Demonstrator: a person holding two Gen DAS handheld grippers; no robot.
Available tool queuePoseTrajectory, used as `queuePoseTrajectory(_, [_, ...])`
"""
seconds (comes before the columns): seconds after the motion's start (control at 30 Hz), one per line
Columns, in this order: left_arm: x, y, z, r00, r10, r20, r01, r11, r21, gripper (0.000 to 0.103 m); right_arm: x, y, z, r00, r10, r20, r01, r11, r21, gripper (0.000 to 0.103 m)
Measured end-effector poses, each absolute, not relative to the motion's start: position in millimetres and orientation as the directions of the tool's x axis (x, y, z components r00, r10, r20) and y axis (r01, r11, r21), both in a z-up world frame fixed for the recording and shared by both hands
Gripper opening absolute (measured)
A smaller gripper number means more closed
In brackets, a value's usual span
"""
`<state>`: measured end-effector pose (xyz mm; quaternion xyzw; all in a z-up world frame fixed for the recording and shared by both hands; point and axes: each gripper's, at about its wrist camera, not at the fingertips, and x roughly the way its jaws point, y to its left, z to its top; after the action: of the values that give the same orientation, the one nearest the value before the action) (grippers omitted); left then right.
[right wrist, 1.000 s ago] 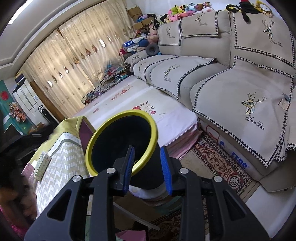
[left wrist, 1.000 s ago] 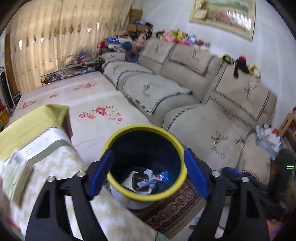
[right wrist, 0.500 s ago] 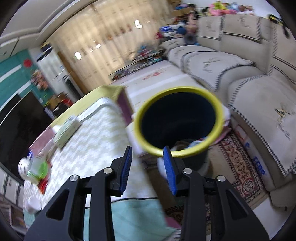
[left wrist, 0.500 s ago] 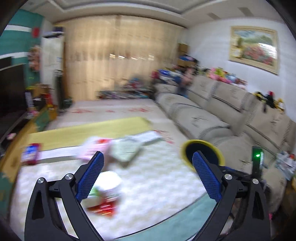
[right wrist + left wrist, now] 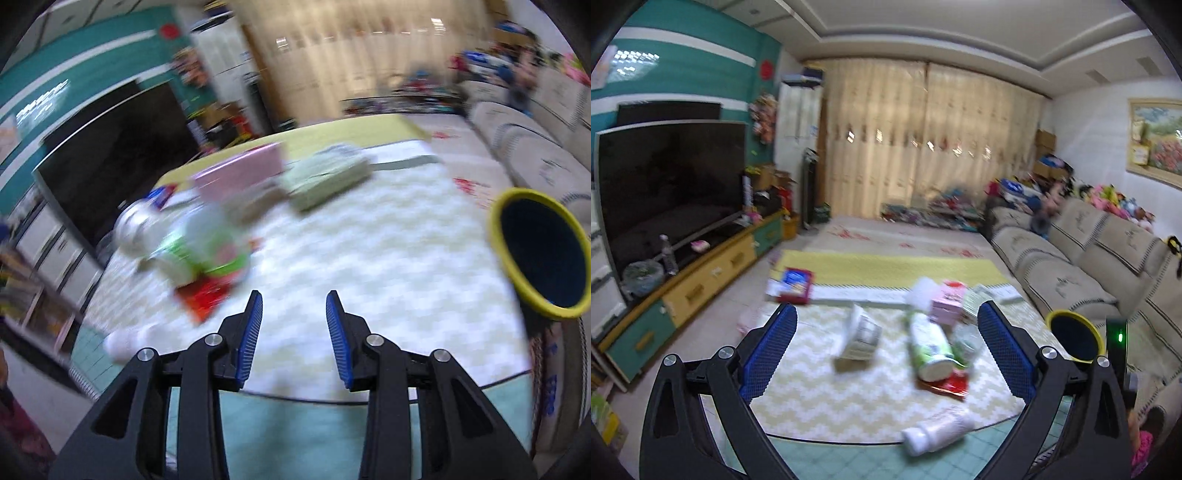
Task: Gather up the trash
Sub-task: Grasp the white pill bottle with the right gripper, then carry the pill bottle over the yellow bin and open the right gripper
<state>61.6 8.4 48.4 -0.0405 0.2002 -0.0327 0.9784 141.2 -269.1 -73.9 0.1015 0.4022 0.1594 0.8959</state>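
Trash lies on a low table (image 5: 812,373) with a zigzag cloth: a white bottle (image 5: 936,435) at the near edge, a green-and-white canister (image 5: 931,349) on a red wrapper (image 5: 947,384), and a paper carton (image 5: 858,338). My left gripper (image 5: 884,349) is wide open and empty above them. The yellow-rimmed dark bin (image 5: 1075,341) stands beside the table's right end; it also shows in the right wrist view (image 5: 543,254). My right gripper (image 5: 294,332) is partly open and empty over the cloth, right of the blurred canister (image 5: 199,251).
A pink box (image 5: 947,306) and a red-and-blue box (image 5: 796,284) lie farther back on the table. A TV (image 5: 668,181) on a low cabinet lines the left wall. A beige sofa (image 5: 1071,266) runs along the right.
Both grippers swung left, away from the bin toward the table. The left camera went from looking into the bin to facing the trash. The right jaws opened somewhat wider.
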Motion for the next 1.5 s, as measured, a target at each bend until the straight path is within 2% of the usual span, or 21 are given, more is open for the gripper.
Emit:
queuePoseTrajectory(0.07, [51.5,17.1,57.0,0.931,-0.036,-0.363,0.008,0.997,-0.079,0.098,133.9,-245.2,-72.1,0.608,0.406,-0.682,-0.258,0.914,0.315,0.049])
queuePoseTrajectory(0.17, [37.9,28.0,62.7,0.941,0.009,-0.339,-0.035,0.997,-0.071,0.098,123.2,-204.3,-69.9,0.584,0.443,-0.68,-0.329,0.895,0.301,0.053])
queuePoseTrajectory(0.3, [30.5,36.9,56.5,0.935,0.005,-0.354,-0.034,0.996,-0.077,0.098,107.0,-162.3,-70.6,0.567,0.46,-0.684,-0.388,0.881,0.271,0.066])
queuePoseTrajectory(0.37, [29.7,38.0,52.0,0.931,-0.005,-0.366,-0.027,0.996,-0.081,0.098,101.3,-147.9,-71.6,0.572,0.458,-0.68,-0.399,0.88,0.256,0.077])
queuePoseTrajectory(0.47, [29.6,42.6,44.2,0.925,-0.017,-0.379,-0.021,0.995,-0.095,0.098,99.0,-134.4,-75.3,0.591,0.428,-0.684,-0.403,0.891,0.21,0.084])
queuePoseTrajectory(0.67, [33.4,47.9,30.4,0.919,-0.031,-0.393,-0.019,0.992,-0.121,0.098,107.5,-123.2,-91.4,0.602,0.351,-0.717,-0.361,0.921,0.148,0.086])
queuePoseTrajectory(0.87, [36.8,47.8,17.1,0.908,-0.052,-0.415,-0.008,0.99,-0.142,0.098,111.4,-115.5,-103.3,0.589,0.333,-0.736,-0.363,0.923,0.126,0.086])
queuePoseTrajectory(0.93, [38.7,45.8,13.6,0.905,-0.058,-0.422,-0.003,0.99,-0.143,0.098,112.7,-116.1,-105.4,0.591,0.327,-0.738,-0.358,0.926,0.124,0.082])
queuePoseTrajectory(1.5, [69.6,10.9,-8.1,0.867,-0.114,-0.486,0.057,0.99,-0.131,0.098,109.7,-171.2,-92.0,0.638,0.337,-0.692,-0.301,0.937,0.178,0.08])
